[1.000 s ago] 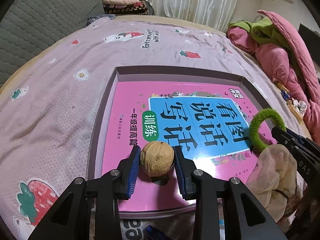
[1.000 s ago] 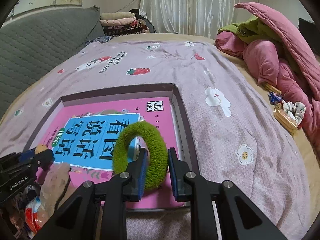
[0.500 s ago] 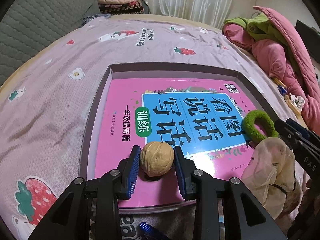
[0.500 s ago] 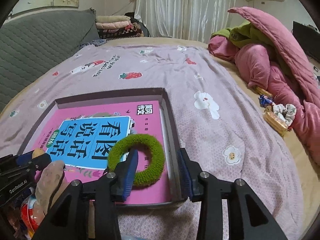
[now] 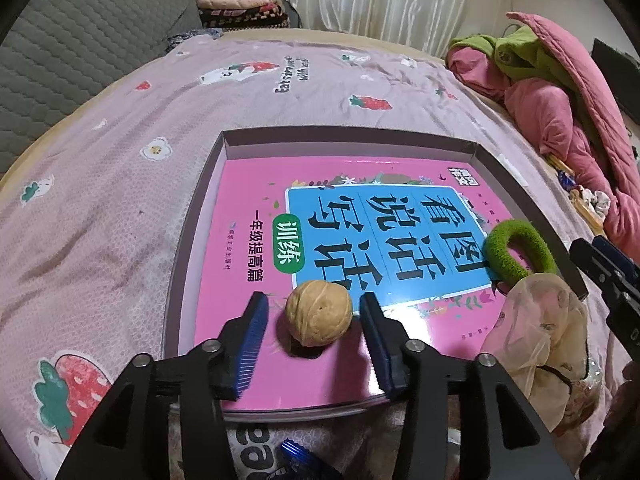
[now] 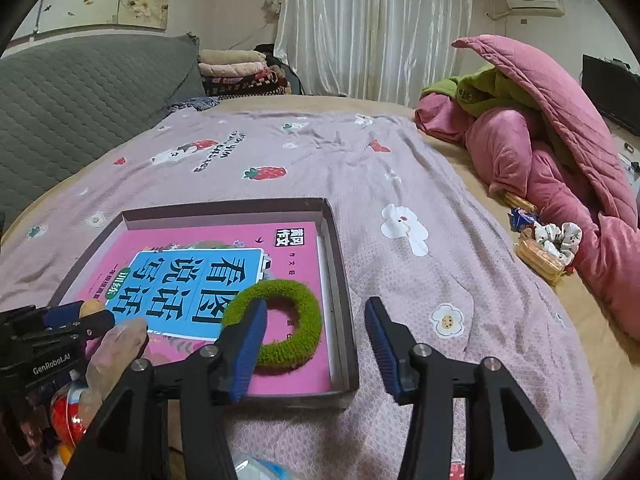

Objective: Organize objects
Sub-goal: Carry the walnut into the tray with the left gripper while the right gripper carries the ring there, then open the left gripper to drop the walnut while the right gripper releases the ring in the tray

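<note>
Two claw-mounted fisheyes, close, low, facing forward across bed, sharing the tray (image 5: pixel 224 148) and book (image 6: pixel 192 276)

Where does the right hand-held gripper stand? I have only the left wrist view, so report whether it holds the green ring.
Observer: It holds nothing. The right hand-held gripper is wide open, and the green ring lies flat on the pink book.
Operator: Give me the ring's place.
Observer: It is in the near right corner of the book, close to the right wall of the box, with a strip of cover between them.
Operator: Check beneath the translucent bag beside me.
Observer: Below the translucent bag something red and round shows. I cannot tell what it is.
</note>
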`<state>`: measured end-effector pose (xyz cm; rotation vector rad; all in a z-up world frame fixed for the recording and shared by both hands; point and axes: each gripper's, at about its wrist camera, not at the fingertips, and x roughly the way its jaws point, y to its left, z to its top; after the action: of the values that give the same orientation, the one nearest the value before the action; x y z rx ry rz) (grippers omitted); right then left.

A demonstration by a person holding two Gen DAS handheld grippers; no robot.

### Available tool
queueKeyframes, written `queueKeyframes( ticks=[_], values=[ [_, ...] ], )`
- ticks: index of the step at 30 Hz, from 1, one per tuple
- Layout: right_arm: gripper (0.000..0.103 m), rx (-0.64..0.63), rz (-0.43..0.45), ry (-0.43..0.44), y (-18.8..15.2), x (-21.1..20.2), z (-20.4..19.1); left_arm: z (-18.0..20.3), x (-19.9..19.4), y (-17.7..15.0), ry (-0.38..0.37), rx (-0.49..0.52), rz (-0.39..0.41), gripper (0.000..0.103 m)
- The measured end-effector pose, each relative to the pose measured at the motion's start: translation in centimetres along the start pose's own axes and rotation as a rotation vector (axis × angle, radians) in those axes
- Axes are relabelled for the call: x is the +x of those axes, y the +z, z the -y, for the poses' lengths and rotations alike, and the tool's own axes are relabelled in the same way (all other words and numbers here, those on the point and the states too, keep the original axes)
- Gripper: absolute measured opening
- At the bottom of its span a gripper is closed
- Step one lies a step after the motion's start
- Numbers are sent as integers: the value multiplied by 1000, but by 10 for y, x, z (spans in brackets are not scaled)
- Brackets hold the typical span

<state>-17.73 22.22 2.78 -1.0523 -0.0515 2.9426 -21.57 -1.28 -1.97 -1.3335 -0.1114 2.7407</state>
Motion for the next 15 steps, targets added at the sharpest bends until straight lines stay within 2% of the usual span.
queueKeyframes(
  ticks=[4,7,15],
  values=[
    [55,-4,20,-3,0,-6,3,-1,-6,0,-14,-2,16,55],
    [61,1,23,0,-1,-8,5,-1,-11,0,-16,0,30,58],
    [62,-15,38,5,-2,-15,5,-4,-19,0,-24,-3,51,60]
  ],
)
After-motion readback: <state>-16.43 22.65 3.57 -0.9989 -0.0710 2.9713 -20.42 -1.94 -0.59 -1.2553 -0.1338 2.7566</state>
